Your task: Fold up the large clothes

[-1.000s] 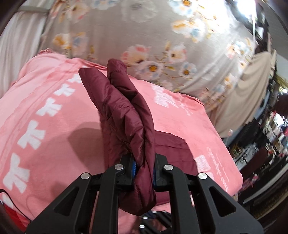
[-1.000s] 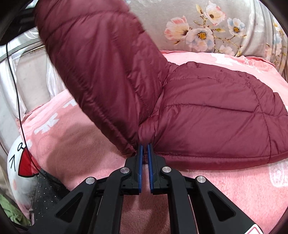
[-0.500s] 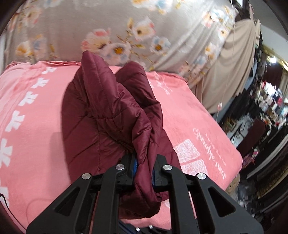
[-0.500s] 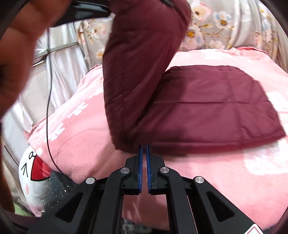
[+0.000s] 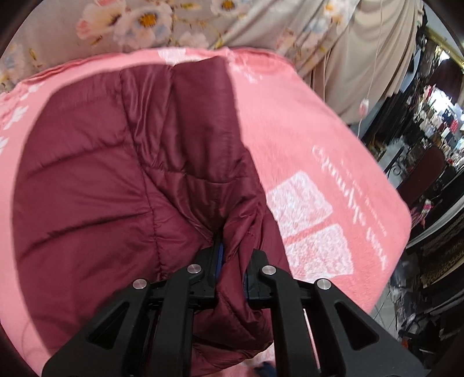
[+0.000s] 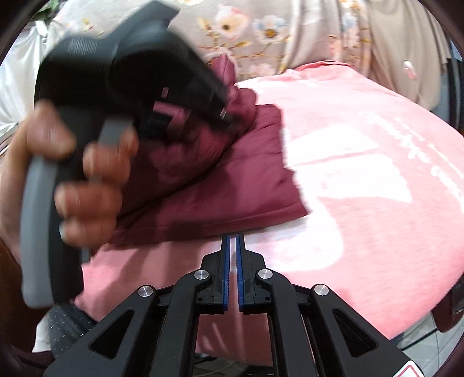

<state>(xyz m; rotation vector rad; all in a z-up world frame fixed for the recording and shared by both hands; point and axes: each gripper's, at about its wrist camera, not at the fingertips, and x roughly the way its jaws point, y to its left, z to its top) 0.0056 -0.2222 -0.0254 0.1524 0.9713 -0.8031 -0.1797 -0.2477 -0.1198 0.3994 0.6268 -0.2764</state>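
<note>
The pink blanket [image 6: 362, 179] lies bare and open to the right of the maroon quilted jacket [image 6: 220, 185], giving free passage there. The jacket's bunched fold fills the left side, where the person's hand [image 6: 87, 179] and left gripper [image 5: 232, 255] block the way. Floral fabric [image 5: 174, 26] bounds the far edge.

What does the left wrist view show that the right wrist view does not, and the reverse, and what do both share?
Only the left wrist view: the left gripper shut on a bunched fold of the maroon jacket, and a cluttered shop area beside the bed.

Only the right wrist view: the right gripper shut with nothing between its pads, and the person's left hand around the other tool's handle.

Both: the jacket, the pink blanket and the floral cloth.
</note>
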